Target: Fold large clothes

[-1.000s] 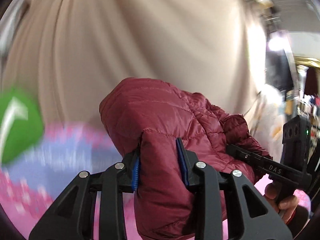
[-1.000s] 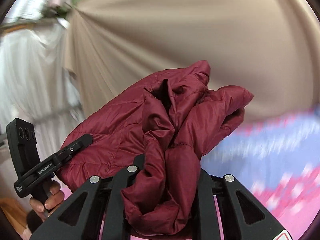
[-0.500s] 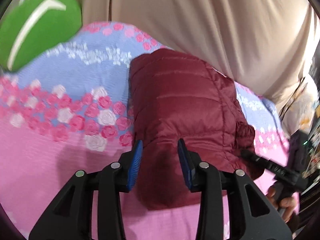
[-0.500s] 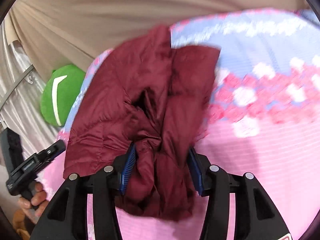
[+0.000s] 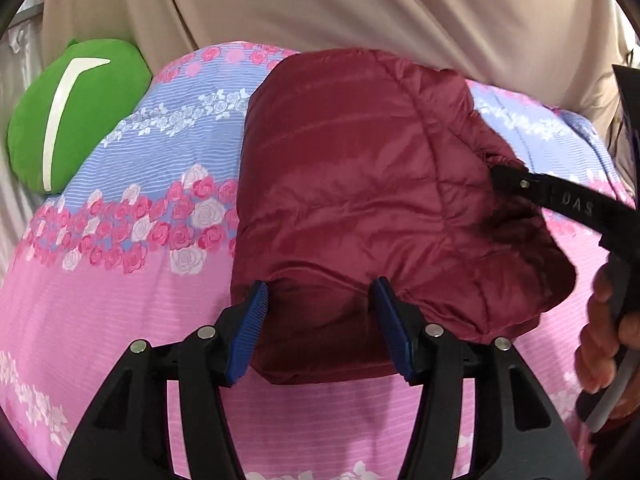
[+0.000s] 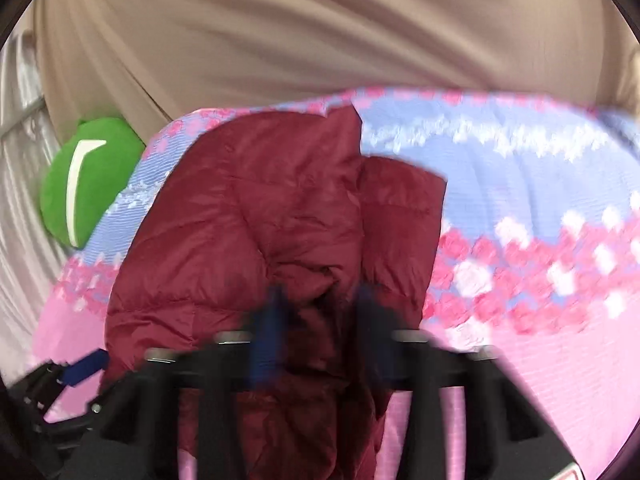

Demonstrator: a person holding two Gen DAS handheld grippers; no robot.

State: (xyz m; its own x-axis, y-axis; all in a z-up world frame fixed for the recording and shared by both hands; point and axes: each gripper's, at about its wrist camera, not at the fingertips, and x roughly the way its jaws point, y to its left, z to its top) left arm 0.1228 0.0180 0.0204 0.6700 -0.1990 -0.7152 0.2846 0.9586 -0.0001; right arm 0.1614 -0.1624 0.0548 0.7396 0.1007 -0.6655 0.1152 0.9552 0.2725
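Note:
A maroon puffer jacket [image 5: 360, 200] lies folded in a bundle on the flowered bedspread [image 5: 120, 320]. My left gripper [image 5: 320, 286] is at its near edge. The jaws are opening, the blue pads stand apart on either side of a fold of the jacket, and they do not press it. In the right wrist view the jacket [image 6: 260, 240] runs away from my right gripper [image 6: 320, 296], which is blurred. Its jaws are closing with jacket fabric between the pads. One of the right gripper's fingers [image 5: 560, 200] touches the jacket's right side.
A green cushion [image 5: 76, 120] with a white stripe sits at the bed's far left corner. A beige curtain [image 5: 320, 8] hangs behind the bed. A person's hand [image 5: 600, 340] holds the right gripper's handle at the right edge. The left gripper's pad [image 6: 84, 372] shows at the lower left.
The jacket came down from mid-air onto the bedspread. Both grippers tipped down toward the bed. The left jaws widened off the fabric; the right jaws spread, then narrowed again.

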